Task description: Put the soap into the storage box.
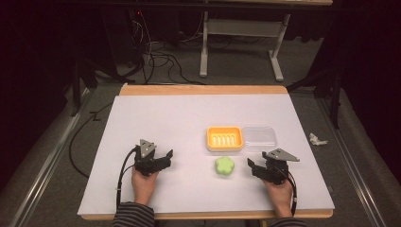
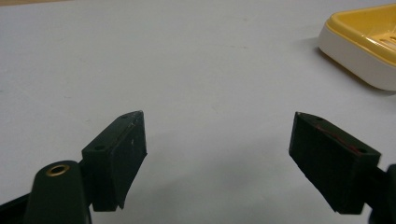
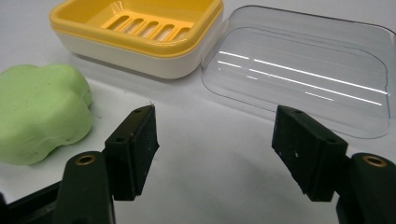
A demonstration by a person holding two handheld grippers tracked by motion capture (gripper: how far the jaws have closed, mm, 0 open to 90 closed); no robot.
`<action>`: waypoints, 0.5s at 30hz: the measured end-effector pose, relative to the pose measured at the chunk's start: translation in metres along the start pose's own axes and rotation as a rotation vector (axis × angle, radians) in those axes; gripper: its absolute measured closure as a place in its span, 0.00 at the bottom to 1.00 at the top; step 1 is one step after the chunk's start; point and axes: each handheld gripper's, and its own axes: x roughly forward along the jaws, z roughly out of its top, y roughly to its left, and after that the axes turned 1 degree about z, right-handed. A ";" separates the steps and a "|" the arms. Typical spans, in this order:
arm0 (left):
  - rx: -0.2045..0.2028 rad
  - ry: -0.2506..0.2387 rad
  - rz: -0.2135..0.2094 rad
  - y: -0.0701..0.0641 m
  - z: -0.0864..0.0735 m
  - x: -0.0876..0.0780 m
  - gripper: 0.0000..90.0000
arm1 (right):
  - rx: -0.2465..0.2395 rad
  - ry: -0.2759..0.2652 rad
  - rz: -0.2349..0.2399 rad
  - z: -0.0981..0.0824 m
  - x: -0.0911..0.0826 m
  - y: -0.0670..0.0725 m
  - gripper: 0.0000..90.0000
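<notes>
Both tools, left (image 1: pixel 166 155) and right (image 1: pixel 250 164), gape empty; the yellow soap dish (image 2: pixel 369 44) is cut off at the frame's edge.

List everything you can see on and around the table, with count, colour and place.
soap: one, green, flower-shaped, on the table between the tools
soap dish: one, yellow tray on white base, behind the soap
lid: one, clear, touching the dish's right side
table: one, white top, wooden edge
crumpled scrap: one, white, on the floor right of the table
cables: several, black, floor beyond the table
left tool: one, black, open, empty
right tool: one, black, jaws apart, empty
</notes>
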 end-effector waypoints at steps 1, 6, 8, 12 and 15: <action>0.000 -0.001 0.000 0.000 0.000 0.000 0.22 | -0.005 0.000 -0.002 0.000 0.000 0.000 0.35; -0.001 0.000 -0.003 0.000 0.000 0.000 0.22 | -0.013 0.012 -0.005 0.000 0.001 0.001 0.35; 0.001 -0.002 -0.003 0.000 0.000 0.000 0.22 | -0.010 0.011 -0.018 0.000 0.001 0.002 0.34; -0.002 -0.001 -0.003 0.000 0.000 0.000 0.22 | -0.004 0.008 -0.018 0.000 0.001 0.001 0.34; -0.002 0.001 -0.003 0.000 0.000 0.000 0.22 | -0.010 0.022 -0.021 0.000 0.002 0.001 0.33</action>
